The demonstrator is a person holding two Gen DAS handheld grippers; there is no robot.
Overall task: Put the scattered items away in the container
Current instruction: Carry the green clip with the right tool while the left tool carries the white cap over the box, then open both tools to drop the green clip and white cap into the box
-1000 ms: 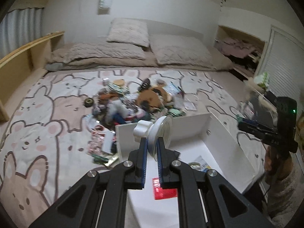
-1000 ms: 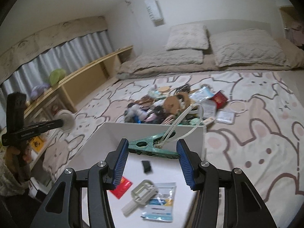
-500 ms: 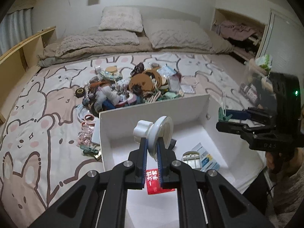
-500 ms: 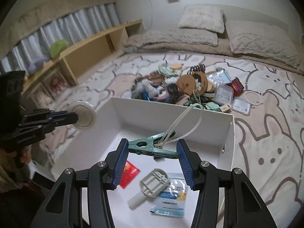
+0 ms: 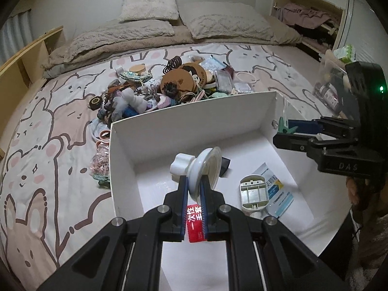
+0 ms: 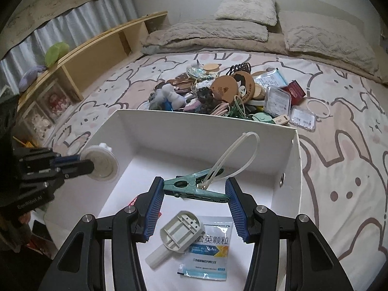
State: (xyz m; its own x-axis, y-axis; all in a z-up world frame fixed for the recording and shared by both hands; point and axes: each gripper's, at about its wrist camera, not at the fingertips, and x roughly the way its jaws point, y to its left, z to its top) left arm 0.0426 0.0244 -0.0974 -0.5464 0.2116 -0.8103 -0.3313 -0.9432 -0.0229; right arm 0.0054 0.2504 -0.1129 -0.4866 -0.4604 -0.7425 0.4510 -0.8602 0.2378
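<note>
A white box (image 5: 194, 106) (image 6: 194, 131) stands on the bunny-print bed in front of a pile of small items (image 5: 169, 87) (image 6: 218, 92). Over the box's left part my left gripper (image 5: 194, 184) (image 6: 72, 166) is shut on a white suction cup with a knob (image 5: 206, 165) (image 6: 101, 163). My right gripper (image 6: 194, 191) (image 5: 286, 133), above the box's right part, is shut on a green clip (image 6: 191, 189) (image 5: 282, 125), gripped end to end, with a white zip-tie loop (image 6: 242, 150) through it. Inside lie a red sachet (image 5: 194, 220), a grey plastic piece (image 6: 179, 232) and a blue-white sachet (image 6: 211, 249).
Pillows and a folded blanket (image 5: 145, 31) lie at the head of the bed. A wooden shelf (image 6: 97, 53) runs along the left side, an open closet (image 5: 308, 17) is at the far right. A person's hand (image 5: 359, 194) holds the right gripper. Loose items (image 5: 101, 165) lie left of the box.
Both grippers have come down and in over the box, tilting further downward. Each keeps its hold: the suction cup on the left, the green clip on the right.
</note>
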